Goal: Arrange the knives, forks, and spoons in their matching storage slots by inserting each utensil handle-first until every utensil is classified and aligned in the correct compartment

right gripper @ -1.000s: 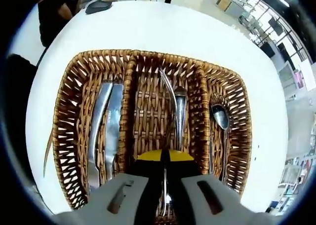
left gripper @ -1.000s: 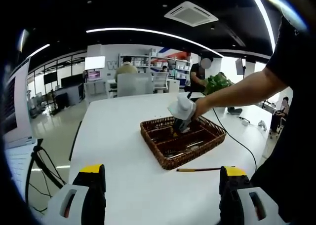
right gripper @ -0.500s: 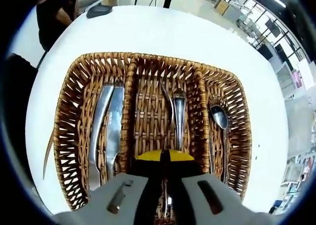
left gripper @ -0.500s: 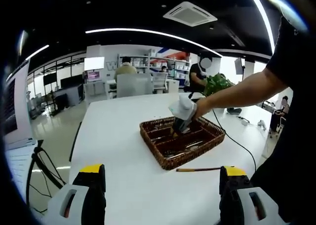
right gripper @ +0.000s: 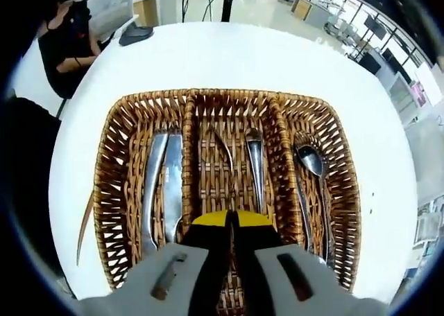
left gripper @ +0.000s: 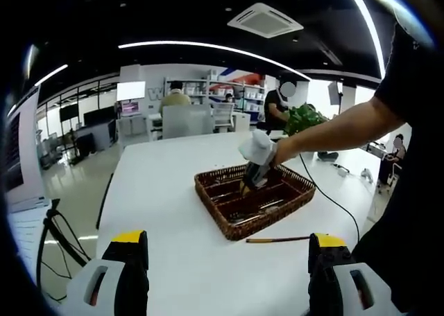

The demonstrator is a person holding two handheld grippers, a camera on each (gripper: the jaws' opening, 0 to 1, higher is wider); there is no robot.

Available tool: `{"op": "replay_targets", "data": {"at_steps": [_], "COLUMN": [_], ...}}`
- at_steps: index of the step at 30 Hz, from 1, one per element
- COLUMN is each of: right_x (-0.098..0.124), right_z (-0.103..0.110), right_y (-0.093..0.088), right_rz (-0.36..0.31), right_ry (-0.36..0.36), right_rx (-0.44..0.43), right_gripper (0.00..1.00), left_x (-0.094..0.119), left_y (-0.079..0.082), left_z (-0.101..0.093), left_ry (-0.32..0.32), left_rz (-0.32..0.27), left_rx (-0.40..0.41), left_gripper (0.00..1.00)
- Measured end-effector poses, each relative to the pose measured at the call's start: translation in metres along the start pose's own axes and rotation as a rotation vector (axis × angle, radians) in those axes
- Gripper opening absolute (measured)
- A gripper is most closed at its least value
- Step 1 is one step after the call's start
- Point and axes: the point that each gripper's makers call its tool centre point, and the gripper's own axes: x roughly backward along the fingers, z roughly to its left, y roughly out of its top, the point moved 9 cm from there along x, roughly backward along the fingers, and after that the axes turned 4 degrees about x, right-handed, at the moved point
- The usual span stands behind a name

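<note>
The wicker cutlery tray (right gripper: 104,191) sits on the white surface (right gripper: 229,56), with two knives (right gripper: 163,188) in its left compartment, forks (right gripper: 255,165) in the middle and spoons (right gripper: 310,165) on the right. The right tongs (right gripper: 231,222) hang over the middle compartment, pressed together and holding nothing. The left tongs (left gripper: 225,250) stand wide apart over the surface, well short of the tray.
</note>
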Motion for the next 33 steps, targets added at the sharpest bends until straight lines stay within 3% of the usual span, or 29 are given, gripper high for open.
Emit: {"op": "replay_targets", "data": {"at_steps": [23, 30, 33], "right_x": [-0.007, -0.001, 0.012], "right_z": [0.001, 0.003, 0.007], "right_y": [-0.004, -0.002, -0.001], "right_rz": [-0.055, -0.041, -0.071], "right_ry": [0.038, 0.044, -0.005], "right_rx": [-0.146, -0.126, -0.088], "right_gripper": [0.00, 0.00, 0.06], "left_x": [-0.004, -0.005, -0.006], "left_y": [-0.002, 0.003, 0.007], "left_z": [-0.005, -0.004, -0.001], "left_ry": [-0.012, -0.012, -0.014], "left_rz": [0.007, -0.001, -0.010], "left_rx": [-0.005, -0.012, -0.012], "left_gripper": [1.00, 1.00, 1.00]}}
